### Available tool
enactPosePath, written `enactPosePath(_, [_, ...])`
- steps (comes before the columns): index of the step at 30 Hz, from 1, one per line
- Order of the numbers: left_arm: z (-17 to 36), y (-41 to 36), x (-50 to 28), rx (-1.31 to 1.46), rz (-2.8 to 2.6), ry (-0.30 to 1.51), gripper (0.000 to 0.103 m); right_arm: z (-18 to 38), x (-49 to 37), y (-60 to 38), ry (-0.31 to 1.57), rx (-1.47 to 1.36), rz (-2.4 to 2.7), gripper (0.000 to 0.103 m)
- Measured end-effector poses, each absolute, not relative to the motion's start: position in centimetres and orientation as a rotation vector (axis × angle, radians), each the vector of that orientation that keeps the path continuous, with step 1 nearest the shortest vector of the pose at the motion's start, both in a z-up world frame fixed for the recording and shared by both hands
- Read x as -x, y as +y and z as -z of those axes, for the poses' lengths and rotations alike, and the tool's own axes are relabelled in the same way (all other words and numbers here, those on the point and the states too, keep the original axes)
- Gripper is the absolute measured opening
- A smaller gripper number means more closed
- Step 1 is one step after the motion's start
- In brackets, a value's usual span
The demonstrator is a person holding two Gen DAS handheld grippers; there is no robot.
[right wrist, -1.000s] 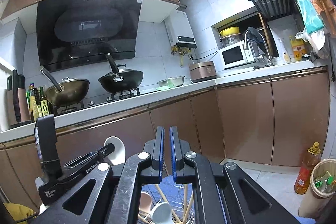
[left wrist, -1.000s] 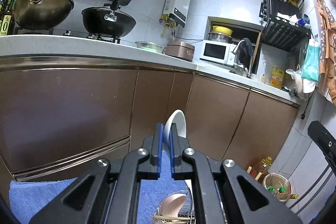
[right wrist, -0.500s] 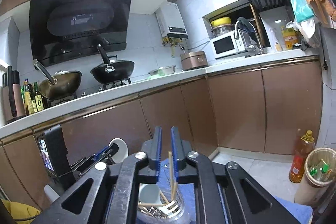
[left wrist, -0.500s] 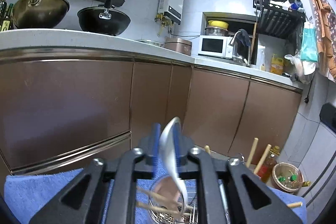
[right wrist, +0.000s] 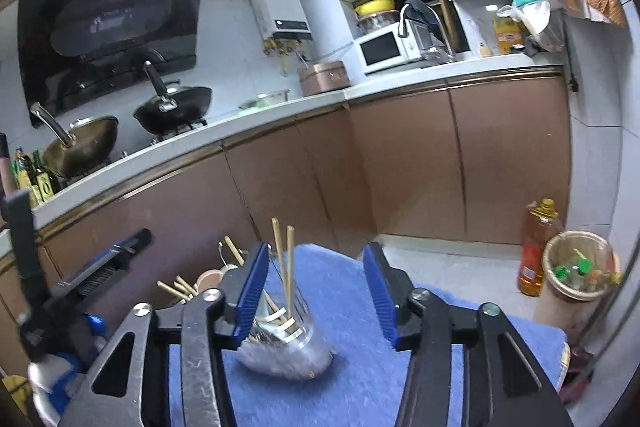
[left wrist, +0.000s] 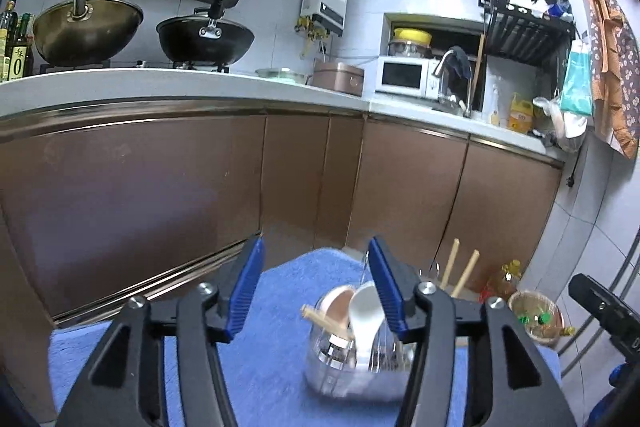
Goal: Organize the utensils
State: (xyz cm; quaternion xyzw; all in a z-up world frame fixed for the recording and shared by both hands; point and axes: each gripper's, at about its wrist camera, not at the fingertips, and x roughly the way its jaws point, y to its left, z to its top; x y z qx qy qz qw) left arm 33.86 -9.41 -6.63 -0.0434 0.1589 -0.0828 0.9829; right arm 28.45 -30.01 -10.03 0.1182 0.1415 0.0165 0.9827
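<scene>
My left gripper (left wrist: 316,289) hangs over the blue cloth (left wrist: 256,355), jaws opening, nothing between the blue pads. Just beyond its right finger stands a metal mesh holder (left wrist: 340,367) with a white spoon (left wrist: 366,315), a pinkish spoon (left wrist: 338,301) and a chopstick (left wrist: 324,319) in it. My right gripper (right wrist: 316,291) is opening too. A shiny metal cup (right wrist: 292,347) stands under and just past its left pad. Two wooden chopsticks (right wrist: 286,267) stick up from the cup, free of the pads.
Brown cabinet doors (left wrist: 160,195) and a white counter (left wrist: 120,87) with two woks rise behind the cloth. On the floor to the right stand an oil bottle (right wrist: 536,247) and a waste bin (right wrist: 576,279). The spoon holder (right wrist: 212,279) shows behind the right gripper's left finger.
Both grippers went from shut to open. The white spoon left the left pads and now rests in the mesh holder. The chopsticks left the right pads and stand in the cup.
</scene>
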Motion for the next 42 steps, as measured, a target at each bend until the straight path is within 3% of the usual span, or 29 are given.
enactPosePath(2, [6.4,-9.0,-32.7,0.077,0.164,0.341,0.055,9.8,-27.7,-29.6,0.294,-0.232,-0.021,0.061])
enactPosePath(9, [5.5,-8.6,-27.5,-0.001,0.161,0.386,0.056,8.9,-23.5,-27.5,0.309,-0.171,0.029,0.080])
enactPosePath(14, [4.6,-8.4,-23.7,-0.043,0.132,0.367,0.062,8.0,-20.6,-26.1,0.309,-0.127,0.086,0.102])
enactPosePath(21, [2.6,-7.4,-18.3,-0.091,0.069,0.288,0.071,6.4,-17.1,-24.6,0.282,-0.095,0.107,0.103])
enactPosePath(42, [0.1,-3.1,-8.8,-0.076,0.040,0.160,0.071,3.6,-8.9,-19.1,0.180,0.013,0.127,0.103])
